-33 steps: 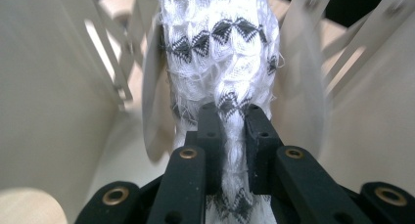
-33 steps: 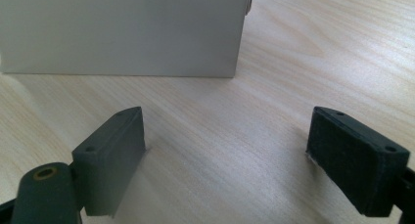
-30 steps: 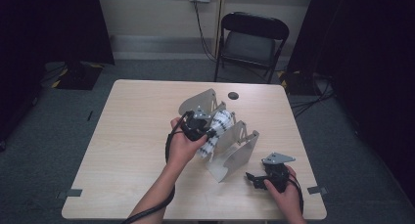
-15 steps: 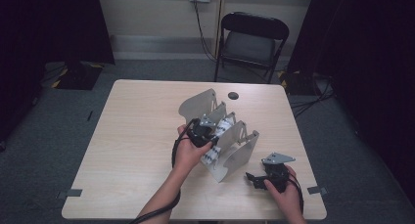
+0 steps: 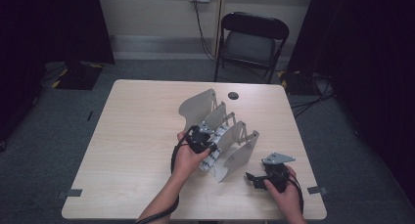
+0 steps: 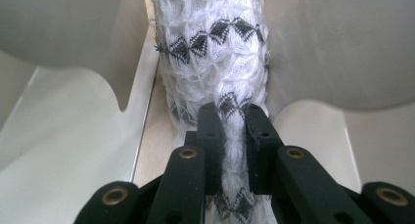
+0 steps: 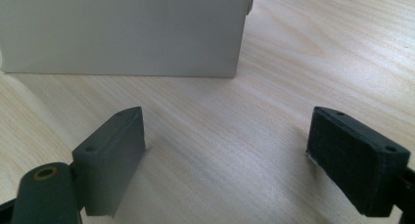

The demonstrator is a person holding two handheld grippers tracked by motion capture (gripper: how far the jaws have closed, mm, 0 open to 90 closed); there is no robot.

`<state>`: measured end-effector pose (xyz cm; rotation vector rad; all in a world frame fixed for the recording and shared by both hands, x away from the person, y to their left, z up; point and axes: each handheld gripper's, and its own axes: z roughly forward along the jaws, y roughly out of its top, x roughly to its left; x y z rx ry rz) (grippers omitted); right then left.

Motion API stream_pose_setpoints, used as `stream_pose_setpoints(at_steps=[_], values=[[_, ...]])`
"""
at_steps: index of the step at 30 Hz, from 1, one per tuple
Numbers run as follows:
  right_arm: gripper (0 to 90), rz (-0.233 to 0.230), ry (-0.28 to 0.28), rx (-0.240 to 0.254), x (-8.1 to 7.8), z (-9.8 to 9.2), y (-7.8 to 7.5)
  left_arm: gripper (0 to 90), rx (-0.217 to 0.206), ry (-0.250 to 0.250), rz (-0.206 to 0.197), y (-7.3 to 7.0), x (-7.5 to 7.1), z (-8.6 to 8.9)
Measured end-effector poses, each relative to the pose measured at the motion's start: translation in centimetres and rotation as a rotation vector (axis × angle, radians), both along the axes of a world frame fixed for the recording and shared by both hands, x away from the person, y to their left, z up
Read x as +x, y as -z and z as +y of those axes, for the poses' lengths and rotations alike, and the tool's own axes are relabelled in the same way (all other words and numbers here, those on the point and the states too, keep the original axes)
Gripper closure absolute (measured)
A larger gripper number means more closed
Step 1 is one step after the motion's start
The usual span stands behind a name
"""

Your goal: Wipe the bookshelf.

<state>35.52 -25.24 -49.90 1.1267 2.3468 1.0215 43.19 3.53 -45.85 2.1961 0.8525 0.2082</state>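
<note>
A grey metal rack [image 5: 235,155] with several upright dividers stands in the middle of the table. My left gripper [image 5: 201,142] is shut on a white knitted cloth with black diamond patterns [image 6: 215,53], pinching a fold of it between the two pads. The cloth [image 5: 214,150] hangs down into a slot between two dividers [image 6: 313,43]. My right gripper [image 5: 254,179] rests low on the table near the front right corner, open, with bare wood between its fingers [image 7: 112,160]. The rack's end plate [image 7: 122,31] stands just beyond it.
A small dark round disc [image 5: 233,95] lies near the table's far edge. A black folding chair [image 5: 252,38] stands behind the table. The pale wood table [image 5: 132,136] has free room on its left half. Tape marks sit at the front corners.
My left gripper has sunk toward the rack with the cloth in it, lowering the cloth between the dividers. The right gripper has stayed where it was.
</note>
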Motion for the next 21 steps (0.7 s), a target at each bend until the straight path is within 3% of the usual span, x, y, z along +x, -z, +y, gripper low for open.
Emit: stream_pose_setpoints(at_steps=[6,11,21], values=[[13.6,0.000,0.000,0.000,0.0,0.0,0.0,80.0,0.032,0.000,0.013,0.7,-0.6,0.4],[13.6,0.000,0.000,0.000,0.0,0.0,0.0,80.0,0.029,-0.002,0.009,0.9,-1.3,1.1],[13.6,-0.002,0.003,0.000,0.0,0.0,0.0,79.7,0.038,-0.024,0.003,1.1,-2.9,4.4]])
